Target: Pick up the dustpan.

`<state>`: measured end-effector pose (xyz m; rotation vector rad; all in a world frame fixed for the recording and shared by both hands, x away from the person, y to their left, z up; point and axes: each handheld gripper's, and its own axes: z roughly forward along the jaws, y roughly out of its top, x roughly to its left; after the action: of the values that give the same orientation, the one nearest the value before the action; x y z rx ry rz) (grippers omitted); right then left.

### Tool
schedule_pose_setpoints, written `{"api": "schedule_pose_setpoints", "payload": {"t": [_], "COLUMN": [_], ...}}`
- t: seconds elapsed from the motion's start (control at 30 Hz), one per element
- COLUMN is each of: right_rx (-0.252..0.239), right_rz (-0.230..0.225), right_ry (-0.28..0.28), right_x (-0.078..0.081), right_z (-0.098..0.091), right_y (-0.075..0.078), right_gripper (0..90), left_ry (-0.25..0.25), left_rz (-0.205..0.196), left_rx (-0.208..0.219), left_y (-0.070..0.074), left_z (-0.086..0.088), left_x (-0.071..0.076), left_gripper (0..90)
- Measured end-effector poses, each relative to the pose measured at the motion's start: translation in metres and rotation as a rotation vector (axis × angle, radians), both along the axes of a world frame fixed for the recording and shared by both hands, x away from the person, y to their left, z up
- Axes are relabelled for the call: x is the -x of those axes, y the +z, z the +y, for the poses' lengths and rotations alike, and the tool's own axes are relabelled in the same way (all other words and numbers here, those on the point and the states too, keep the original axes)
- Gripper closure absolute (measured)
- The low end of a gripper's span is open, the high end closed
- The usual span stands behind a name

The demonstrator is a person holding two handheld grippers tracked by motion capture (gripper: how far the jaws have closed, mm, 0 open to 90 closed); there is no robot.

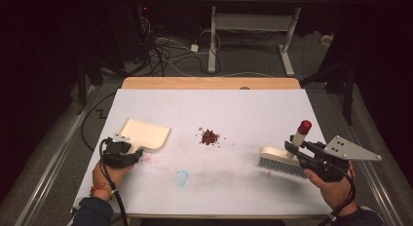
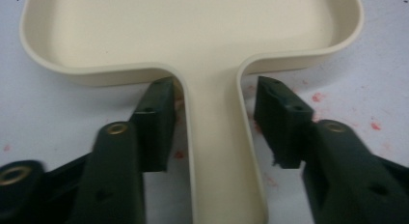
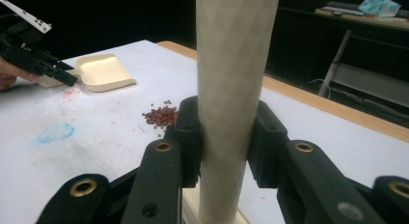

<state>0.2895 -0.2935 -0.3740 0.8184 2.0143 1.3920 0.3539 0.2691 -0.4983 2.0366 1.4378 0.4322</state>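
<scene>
**Closing on the dustpan handle**

Squaring my left gripper [image 2: 214,122] to the dustpan [image 1: 145,132] handle is what matters now: the handle runs straight up between the jaws, which aren't pinching it yet; a gap shows on the right side, so I centre before I squeeze. The pan sits flat at the table's [image 1: 253,109] left, its long axis running from the handle at the near left to the open mouth at the far right, facing the beans [image 1: 210,136] mid-table. My right gripper [image 3: 223,142] is clamped on the brush [image 1: 282,162] handle, held upright, bristles down on the table at the right. I keep the brush parked until the pan is firmly held.
</scene>
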Motion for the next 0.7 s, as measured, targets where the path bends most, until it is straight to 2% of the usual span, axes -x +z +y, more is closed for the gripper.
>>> {"api": "schedule_pose_setpoints", "payload": {"t": [0.17,0.37,0.53,0.63,0.7], "right_rx": [-0.015,-0.008,-0.022,-0.023,-0.020], "right_rz": [0.005,0.018,0.008,0.008,0.011], "right_ry": [0.013,0.029,0.020,0.010,0.011], "right_x": [-0.005,-0.010,-0.009,-0.009,-0.010], "right_z": [0.003,0.008,0.006,0.005,0.005], "right_y": [0.000,-0.003,-0.003,-0.003,-0.004], "right_gripper": [70.1,70.0,70.1,70.1,70.1], "left_ry": [-0.003,-0.026,-0.093,-0.112,-0.122], "left_rz": [-0.011,-0.004,-0.005,-0.014,-0.016], "left_rx": [0.013,-0.013,-0.027,-0.042,-0.034], "left_y": [-0.001,0.002,0.008,0.012,0.015], "left_z": [0.002,0.001,-0.006,-0.011,-0.013], "left_x": [0.001,-0.003,-0.009,-0.011,-0.011], "left_gripper": [63.4,63.8,63.9,64.0,64.0]}}
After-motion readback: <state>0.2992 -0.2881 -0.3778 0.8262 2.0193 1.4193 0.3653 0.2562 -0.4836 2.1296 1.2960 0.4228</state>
